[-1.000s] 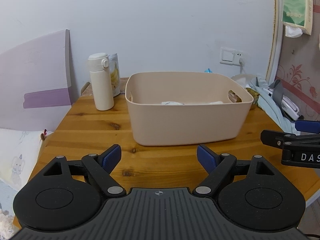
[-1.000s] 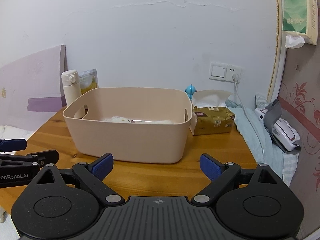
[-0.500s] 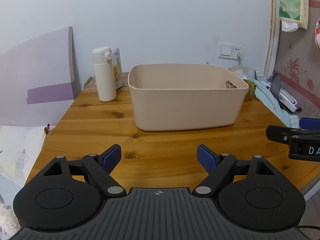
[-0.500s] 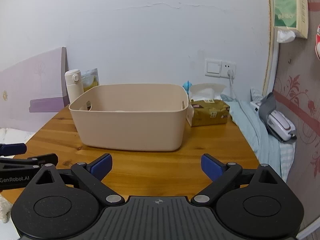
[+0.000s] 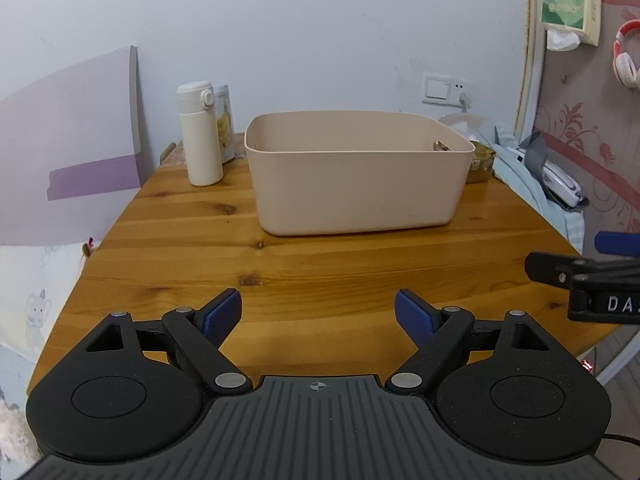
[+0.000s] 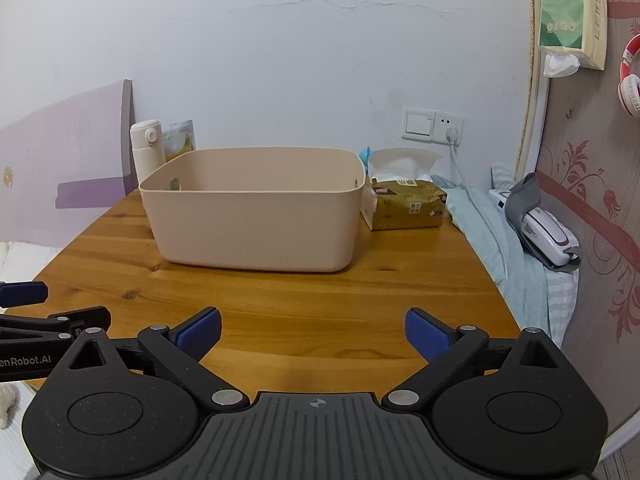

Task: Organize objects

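Left wrist view: the left gripper (image 5: 318, 314) hangs over the near part of a wooden table (image 5: 320, 264), its blue pads (image 5: 222, 314) spread apart with nothing between them. A beige bin (image 5: 356, 176) stands on the far half of the table, well apart from the gripper; from this low angle its contents cannot be made out. A white bottle (image 5: 199, 134) stands upright just left of the bin, with a snack pouch (image 5: 225, 124) behind it against the wall. At the right edge, part of the right gripper (image 5: 584, 280) reaches over the table's right side. Right wrist view: the right gripper (image 6: 313, 334) also sits above the near table edge, its jaws opening wide and empty. The bin (image 6: 256, 212) lies ahead, slightly left of centre, and a tissue pack (image 6: 406, 200) rests just beside its right wall. Farther right, a blue cloth (image 6: 500, 240) covers the table's edge, and a white device (image 6: 544, 232) with a grey cuff lies on it. The left gripper (image 6: 40, 312) shows at the left edge.
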`<state>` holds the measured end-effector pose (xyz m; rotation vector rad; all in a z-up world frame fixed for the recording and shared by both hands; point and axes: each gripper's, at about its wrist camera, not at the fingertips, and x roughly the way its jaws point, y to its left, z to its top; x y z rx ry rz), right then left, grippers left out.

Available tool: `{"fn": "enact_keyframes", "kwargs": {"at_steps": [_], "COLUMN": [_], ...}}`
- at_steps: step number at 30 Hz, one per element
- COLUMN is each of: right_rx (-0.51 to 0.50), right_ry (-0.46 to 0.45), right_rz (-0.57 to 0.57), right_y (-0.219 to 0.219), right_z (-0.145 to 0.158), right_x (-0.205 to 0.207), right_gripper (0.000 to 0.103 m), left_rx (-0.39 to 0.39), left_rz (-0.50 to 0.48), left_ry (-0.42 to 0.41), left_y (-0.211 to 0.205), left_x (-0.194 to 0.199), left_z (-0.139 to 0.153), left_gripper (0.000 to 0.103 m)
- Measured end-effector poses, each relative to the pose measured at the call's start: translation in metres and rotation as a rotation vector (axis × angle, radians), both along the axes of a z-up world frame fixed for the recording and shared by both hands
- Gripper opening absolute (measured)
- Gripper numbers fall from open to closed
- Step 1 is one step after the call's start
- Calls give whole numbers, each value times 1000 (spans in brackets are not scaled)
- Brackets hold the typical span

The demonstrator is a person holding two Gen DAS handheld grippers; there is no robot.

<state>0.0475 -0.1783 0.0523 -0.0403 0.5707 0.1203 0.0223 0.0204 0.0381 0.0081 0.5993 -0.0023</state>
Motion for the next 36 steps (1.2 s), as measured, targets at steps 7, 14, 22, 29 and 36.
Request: {"fn": "enact_keyframes", "kwargs": {"at_steps": [7, 14, 22, 29, 36], "right_rx": [2, 0, -17, -17, -21], "right_ry": [18, 46, 63, 78, 85], "right_rz": [5, 22, 26, 28, 28], "right_y": [1, 3, 7, 8, 10], "right_z": [-6, -16, -20, -23, -24], "right_x": [-10, -18, -20, -18, -14], "right_gripper": [102, 103, 103, 103, 103], "left_rx": [-20, -38, -39, -45, -40], "left_rz": [3, -4, 1, 1, 4], "left_ry": [7, 27, 37, 55, 73], "left_y": [3, 3, 4, 7, 9], "left_x": [-10, -11, -12, -9, -3], "left_z": [1, -6, -9, -15, -20], "left_gripper": [85, 89, 89, 89, 89]}}
